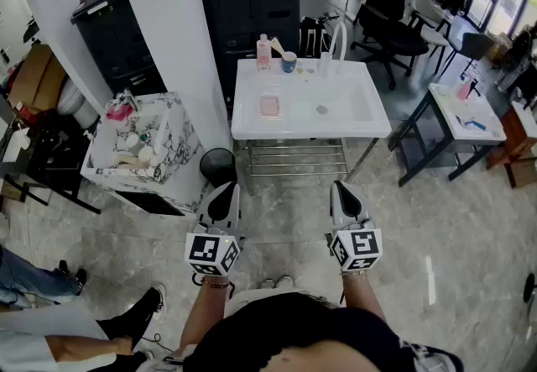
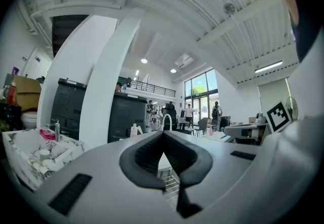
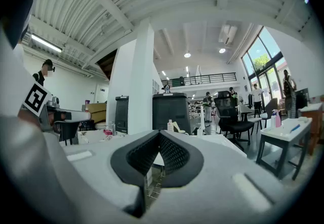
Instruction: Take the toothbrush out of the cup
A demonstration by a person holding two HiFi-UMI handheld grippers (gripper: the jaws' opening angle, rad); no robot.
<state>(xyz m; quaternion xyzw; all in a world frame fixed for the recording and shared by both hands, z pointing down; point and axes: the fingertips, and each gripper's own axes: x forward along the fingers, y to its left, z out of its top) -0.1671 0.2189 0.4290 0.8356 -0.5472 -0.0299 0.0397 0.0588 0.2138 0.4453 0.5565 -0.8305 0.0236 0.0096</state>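
Observation:
A dark blue cup (image 1: 289, 63) stands at the back edge of the white sink table (image 1: 369, 120), with a pale toothbrush (image 1: 277, 46) leaning out of it to the left. My left gripper (image 1: 226, 188) and right gripper (image 1: 342, 186) are held level side by side, well short of the table's front edge. Both are shut with nothing between the pads. In the left gripper view the left gripper's tips (image 2: 163, 134) meet, and in the right gripper view the right gripper's tips (image 3: 159, 133) do too. The sink lies straight ahead of them.
A pink bottle (image 1: 263, 51) stands left of the cup and a white faucet (image 1: 339, 41) to its right. A marble-patterned open box (image 1: 172, 162) and a black bin (image 1: 218, 166) sit left of the table. A white pillar (image 1: 168, 18), a black cabinet (image 1: 247, 1), an office chair (image 1: 390, 13) and a side table (image 1: 466, 114) surround it.

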